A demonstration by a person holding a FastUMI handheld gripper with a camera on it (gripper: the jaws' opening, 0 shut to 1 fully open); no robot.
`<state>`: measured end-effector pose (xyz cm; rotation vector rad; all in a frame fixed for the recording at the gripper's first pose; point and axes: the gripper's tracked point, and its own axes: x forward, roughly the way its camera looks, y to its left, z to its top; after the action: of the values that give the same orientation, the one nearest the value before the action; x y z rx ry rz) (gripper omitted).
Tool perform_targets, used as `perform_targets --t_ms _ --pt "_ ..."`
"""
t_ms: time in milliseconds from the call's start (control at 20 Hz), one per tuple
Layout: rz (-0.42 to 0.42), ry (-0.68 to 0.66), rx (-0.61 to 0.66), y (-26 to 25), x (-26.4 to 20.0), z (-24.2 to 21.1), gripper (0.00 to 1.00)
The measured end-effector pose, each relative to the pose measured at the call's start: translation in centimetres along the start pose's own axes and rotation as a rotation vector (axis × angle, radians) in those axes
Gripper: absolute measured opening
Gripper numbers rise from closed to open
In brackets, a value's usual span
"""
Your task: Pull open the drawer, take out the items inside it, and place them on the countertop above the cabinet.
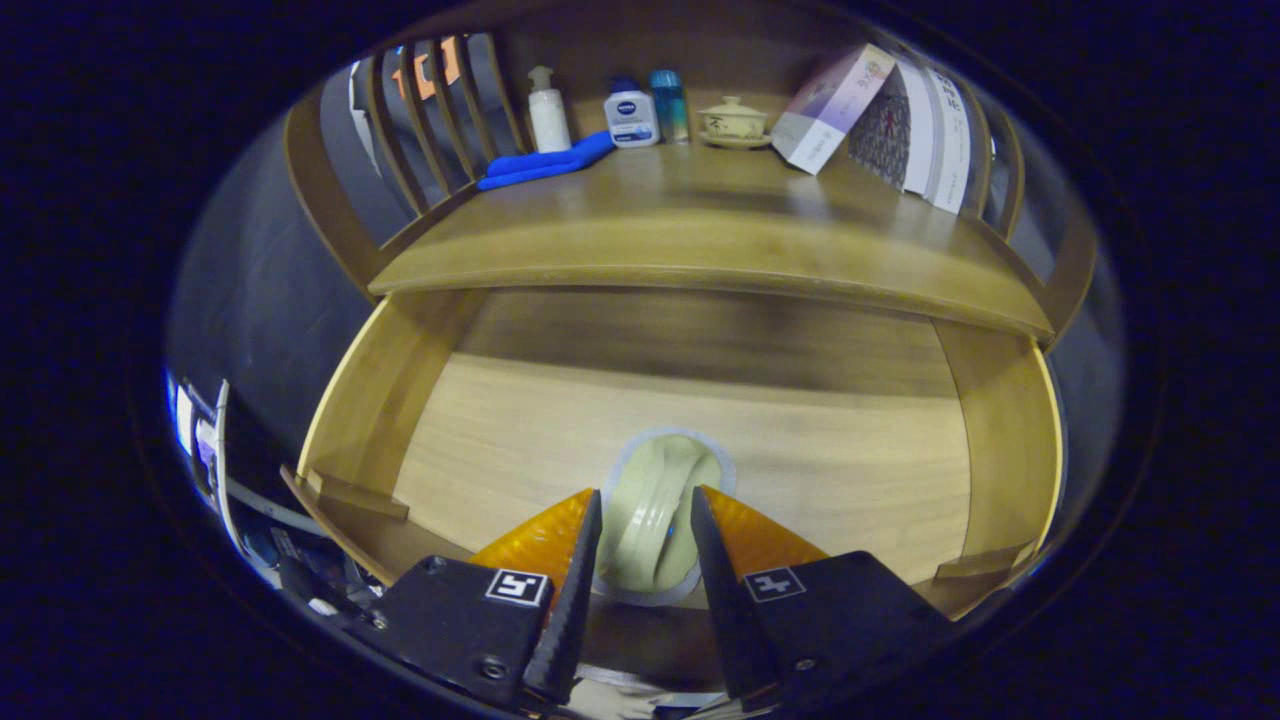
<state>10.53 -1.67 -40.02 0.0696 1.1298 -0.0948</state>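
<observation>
Claw (643, 520) gripping pale item (655, 500) | drawer (380, 400) open | floor bare around

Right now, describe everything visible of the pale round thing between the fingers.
The round thing is pale greenish-cream with a smooth, glossy look, like ceramic or plastic, and a raised curved ridge across its top; what it is cannot be told. A thin whitish rim rings it. It lies on the wooden floor of the open drawer, near the front. The tool straddles it, one finger on each side; whether they press on it cannot be told.
</observation>
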Motion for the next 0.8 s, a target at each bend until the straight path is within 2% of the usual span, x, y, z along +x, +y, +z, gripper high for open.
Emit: perform_targets --t_ms 50,150,400,450,600,800 --pt "-0.021 0.004 0.008 -0.6 0.4 0.0 0.57" --pt "-0.010 0.020 0.034 -0.5 1.0 -0.3 0.53" --pt "0.020 0.022 0.087 -0.2 1.1 0.1 0.24" --pt "0.018 0.016 0.094 -0.2 0.9 0.2 0.21" --pt "-0.003 -0.021 0.092 -0.6 -0.5 0.9 0.20" --pt "0.013 -0.081 0.072 0.1 -3.8 2.9 0.19"
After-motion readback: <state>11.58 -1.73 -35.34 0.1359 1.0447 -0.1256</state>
